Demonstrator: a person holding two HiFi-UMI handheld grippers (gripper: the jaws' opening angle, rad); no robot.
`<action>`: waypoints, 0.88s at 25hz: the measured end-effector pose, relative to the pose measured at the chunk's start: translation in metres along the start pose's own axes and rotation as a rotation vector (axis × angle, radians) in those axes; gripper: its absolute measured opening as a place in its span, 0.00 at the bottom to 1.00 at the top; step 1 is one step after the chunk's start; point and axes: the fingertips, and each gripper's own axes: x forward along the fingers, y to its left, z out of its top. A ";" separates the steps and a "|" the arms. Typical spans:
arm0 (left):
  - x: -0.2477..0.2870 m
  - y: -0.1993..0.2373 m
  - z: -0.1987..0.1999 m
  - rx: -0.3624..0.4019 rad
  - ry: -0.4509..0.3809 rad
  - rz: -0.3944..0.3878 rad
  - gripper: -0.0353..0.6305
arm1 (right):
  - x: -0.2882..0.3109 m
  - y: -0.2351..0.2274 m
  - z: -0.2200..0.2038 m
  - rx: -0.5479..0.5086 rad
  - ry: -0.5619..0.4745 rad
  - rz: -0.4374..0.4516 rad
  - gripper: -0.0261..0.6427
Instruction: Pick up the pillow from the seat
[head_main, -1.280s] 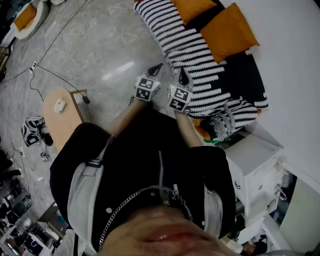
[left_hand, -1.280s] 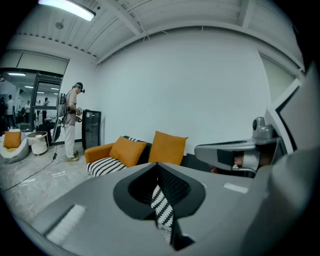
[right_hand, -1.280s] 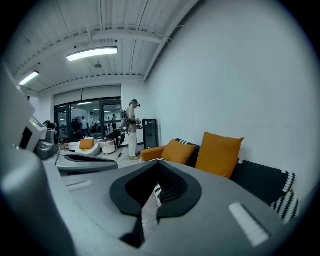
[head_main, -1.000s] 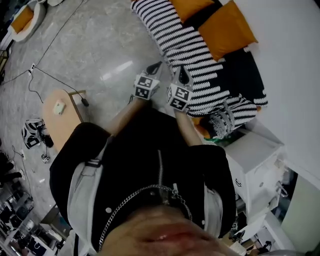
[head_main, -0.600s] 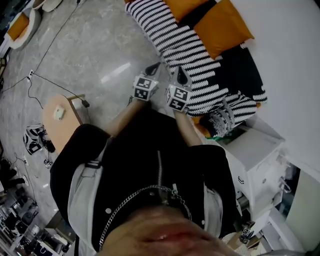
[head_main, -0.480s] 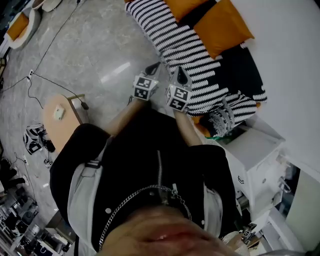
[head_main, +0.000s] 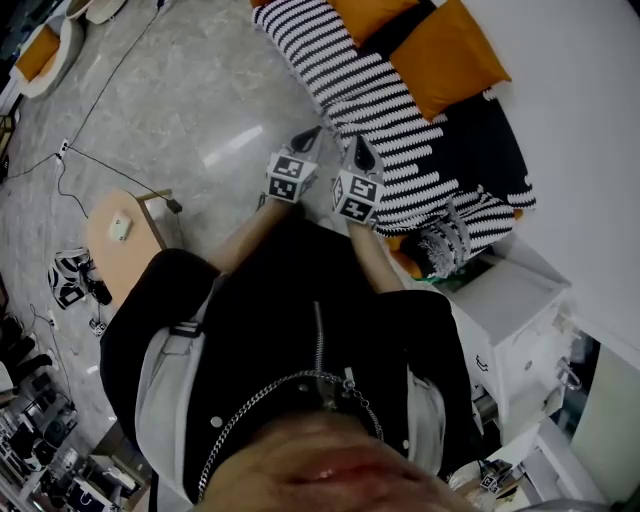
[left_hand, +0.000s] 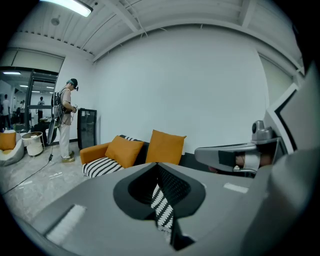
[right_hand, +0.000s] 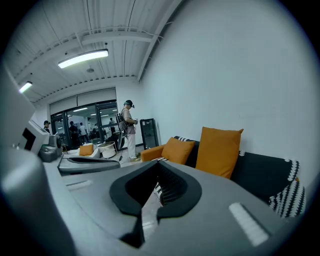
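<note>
**Little moved: both grippers shut, short of the sofa**

Only the head view has drifted a touch since the earlier pictures, so the sofa (head_main: 490, 150) sits slightly differently in frame. The left gripper (head_main: 314, 134) and right gripper (head_main: 362, 146) remain side by side in front of the person's chest, tilted a little downward toward the seat. Each gripper's own view shows its jaws pressed tip to tip with nothing caught between them. Only the striped throw (head_main: 380, 100) shows through the slot behind the tips.

Two orange pillows (left_hand: 165, 147) lean against the sofa back, ahead of both grippers and beyond the throw, which lies just past the jaw tips. The nearer pillow (head_main: 445, 60) stands ahead and off to the right gripper's outer side, well apart from either tip. The other sits farther along the seat.

With so little changed, the pick-up looks not yet begun: no reach is under way and neither gripper is ready to take anything. The jaws would have to spread before closing on a pillow, probably on a corner or top edge, since the soft body is likely too broad for one pinch. Which pillow is meant cannot be told.
</note>
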 end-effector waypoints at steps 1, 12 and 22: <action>0.001 0.003 0.002 0.002 -0.001 0.001 0.07 | 0.003 0.001 0.001 0.003 -0.001 0.000 0.04; 0.017 0.053 0.027 0.001 -0.013 0.006 0.07 | 0.050 0.027 0.018 0.003 0.013 0.021 0.04; 0.033 0.112 0.045 0.007 -0.028 -0.008 0.07 | 0.093 0.057 0.039 -0.007 0.006 0.000 0.04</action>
